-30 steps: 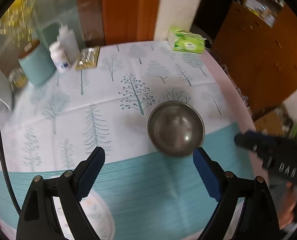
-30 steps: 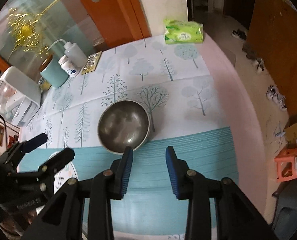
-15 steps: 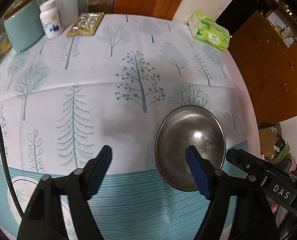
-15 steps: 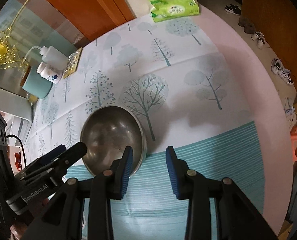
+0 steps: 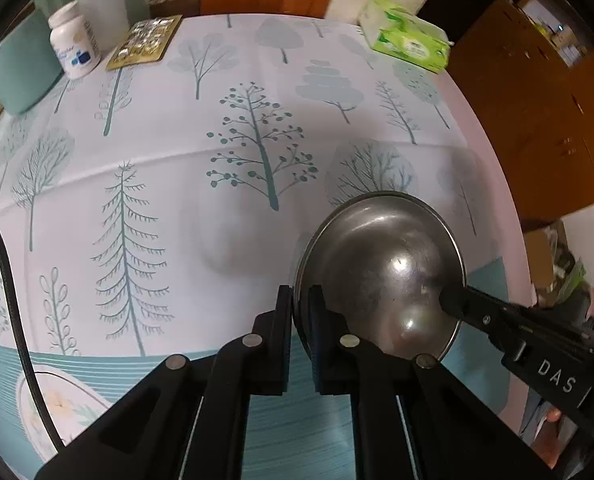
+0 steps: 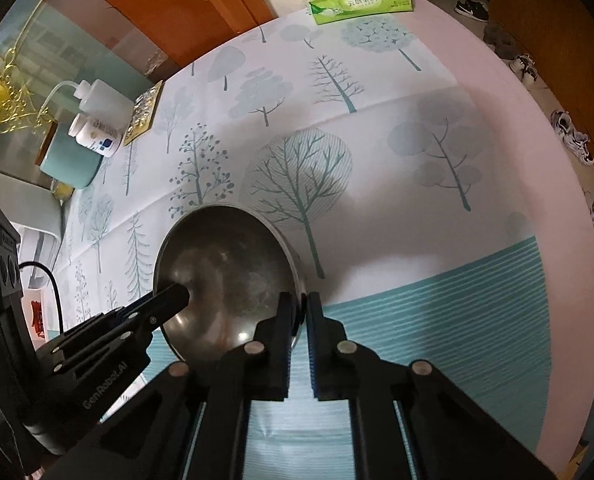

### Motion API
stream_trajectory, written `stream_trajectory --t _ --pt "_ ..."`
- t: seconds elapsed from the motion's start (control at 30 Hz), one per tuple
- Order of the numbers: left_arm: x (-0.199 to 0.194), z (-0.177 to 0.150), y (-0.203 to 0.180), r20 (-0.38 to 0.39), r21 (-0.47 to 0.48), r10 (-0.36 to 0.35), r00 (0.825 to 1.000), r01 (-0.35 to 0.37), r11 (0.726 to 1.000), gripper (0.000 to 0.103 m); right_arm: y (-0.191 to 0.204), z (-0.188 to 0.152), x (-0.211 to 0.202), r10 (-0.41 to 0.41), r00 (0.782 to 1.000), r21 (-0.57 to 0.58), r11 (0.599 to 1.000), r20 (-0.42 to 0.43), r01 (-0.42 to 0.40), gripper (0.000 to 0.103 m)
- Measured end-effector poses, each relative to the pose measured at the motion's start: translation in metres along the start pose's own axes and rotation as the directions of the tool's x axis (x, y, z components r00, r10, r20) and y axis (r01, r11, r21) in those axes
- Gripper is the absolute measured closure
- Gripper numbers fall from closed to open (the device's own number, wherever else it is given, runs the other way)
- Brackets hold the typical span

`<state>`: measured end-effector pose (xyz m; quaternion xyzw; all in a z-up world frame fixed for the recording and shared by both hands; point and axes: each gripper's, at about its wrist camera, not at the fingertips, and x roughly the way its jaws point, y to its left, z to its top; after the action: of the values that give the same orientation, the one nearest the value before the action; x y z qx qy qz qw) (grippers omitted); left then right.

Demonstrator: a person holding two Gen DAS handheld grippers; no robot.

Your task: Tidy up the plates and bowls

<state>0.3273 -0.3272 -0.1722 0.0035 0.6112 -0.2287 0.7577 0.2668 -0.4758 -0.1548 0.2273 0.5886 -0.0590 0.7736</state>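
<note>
A steel bowl (image 5: 381,264) sits on the tree-print tablecloth near the table's front edge; it also shows in the right wrist view (image 6: 225,276). My left gripper (image 5: 300,312) is shut on the bowl's left rim. My right gripper (image 6: 302,312) is shut on the bowl's right rim, and its fingers (image 5: 457,304) reach over that rim in the left wrist view. The left gripper's fingers (image 6: 169,300) show over the left rim in the right wrist view. A floral plate (image 5: 57,412) lies at the lower left, partly hidden.
At the back left stand a teal canister (image 5: 21,72), a white pill bottle (image 5: 73,46), a squeeze bottle (image 5: 101,4) and a blister pack (image 5: 145,42). A green tissue pack (image 5: 407,40) lies at the back right. The round table's edge (image 6: 569,184) curves along the right.
Both grippers moved in on the bowl and closed: the left one, wide open before, now clamps the left rim, and the right one clamps the right rim.
</note>
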Motion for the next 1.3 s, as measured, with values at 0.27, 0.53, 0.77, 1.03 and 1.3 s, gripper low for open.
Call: stream_trajectory --t 0.27,0.53,0.77,1.03,1.3 --pt "-0.044 -0.021 -0.011 0.006 0.063 -0.025 1.000 0.025 0.998 0.097 0.003 -0.017 -0.035 0.036 0.999 -0.009 0.999 0.000 -0.036 0.096" --pt "-0.108 -0.066 -0.024 0.034 0.104 -0.027 0.999 0.024 0.994 0.096 0.013 -0.059 -0.082 0.051 0.999 -0.072 0.996 0.005 -0.050 0.096" --pt "-0.158 -0.115 -0.038 0.052 0.111 -0.023 0.998 0.017 0.994 0.095 0.015 -0.101 -0.121 0.072 0.997 -0.117 0.991 0.009 -0.070 0.096" --pt "-0.199 -0.174 -0.052 0.051 0.127 -0.029 0.998 0.022 0.992 0.093 0.019 -0.150 -0.159 0.096 0.995 -0.176 0.980 0.014 -0.092 0.096" --pt "-0.222 -0.225 -0.059 0.062 0.155 -0.015 0.998 0.005 0.988 0.093 0.021 -0.192 -0.181 0.126 0.992 -0.221 0.968 0.015 -0.120 0.096"
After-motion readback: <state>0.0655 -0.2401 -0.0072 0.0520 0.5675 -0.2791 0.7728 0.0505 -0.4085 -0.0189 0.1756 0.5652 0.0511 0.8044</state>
